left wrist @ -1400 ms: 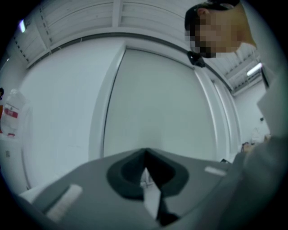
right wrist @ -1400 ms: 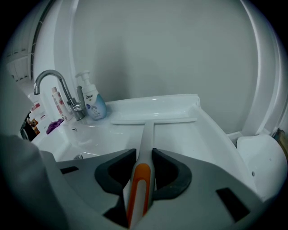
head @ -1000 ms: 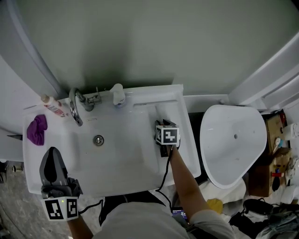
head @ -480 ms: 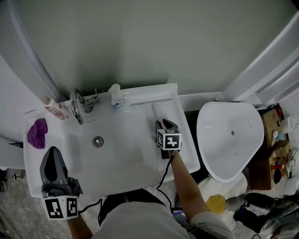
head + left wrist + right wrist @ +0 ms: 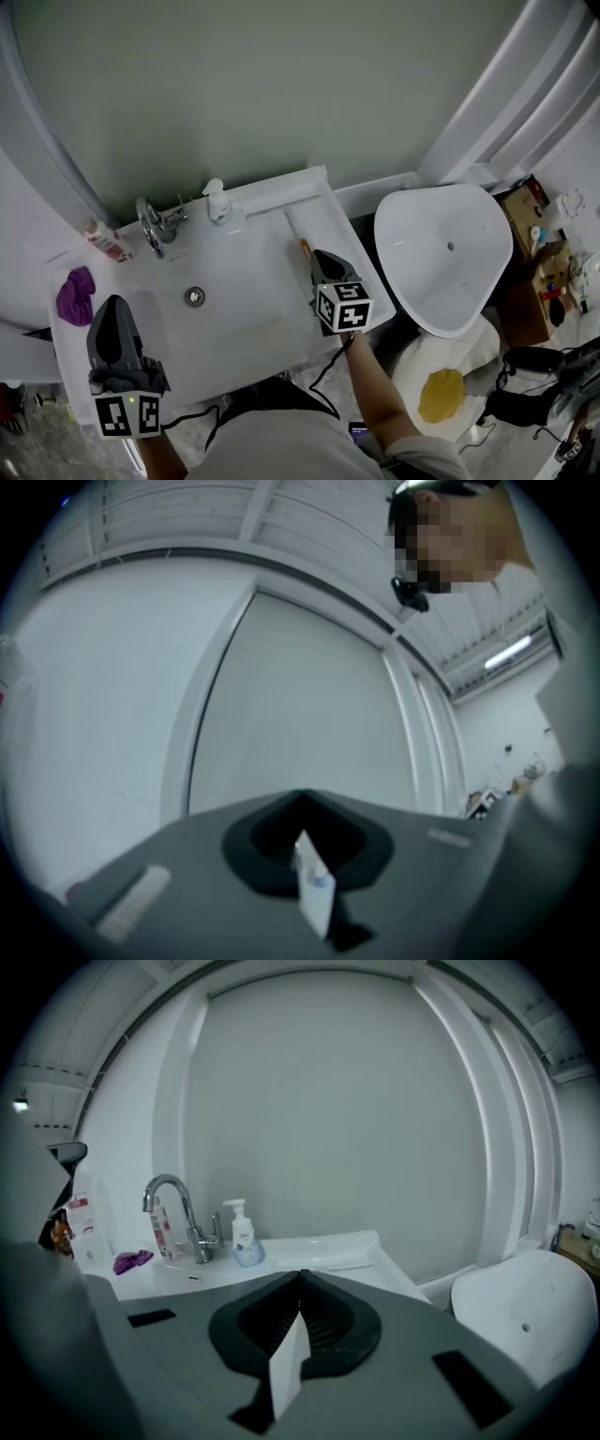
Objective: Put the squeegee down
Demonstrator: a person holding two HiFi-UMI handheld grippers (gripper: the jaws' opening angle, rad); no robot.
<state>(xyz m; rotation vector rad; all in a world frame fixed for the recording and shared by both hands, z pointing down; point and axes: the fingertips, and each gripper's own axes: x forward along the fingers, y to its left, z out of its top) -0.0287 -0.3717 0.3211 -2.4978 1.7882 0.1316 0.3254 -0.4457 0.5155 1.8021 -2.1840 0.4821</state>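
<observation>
The squeegee (image 5: 300, 232), a pale bar with an orange end, lies on the right ledge of the white sink (image 5: 253, 323); in the right gripper view it shows as a light strip (image 5: 323, 1262) on that ledge. My right gripper (image 5: 325, 258) hovers just behind the orange end, raised off the ledge, jaws shut with nothing between them (image 5: 302, 1274). My left gripper (image 5: 109, 307) hangs over the sink's front left corner, jaws together and empty; its own view (image 5: 302, 797) faces only the wall panels.
A chrome faucet (image 5: 150, 225), a soap dispenser (image 5: 217, 202), a red-labelled bottle (image 5: 103, 241) and a purple cloth (image 5: 75, 295) stand along the sink's back and left. A white toilet (image 5: 441, 253) stands to the right, with clutter on the floor beyond.
My right gripper has lifted off the sink's right ledge and drawn back towards me, and the squeegee's orange end now shows ahead of it. The left gripper has stayed put.
</observation>
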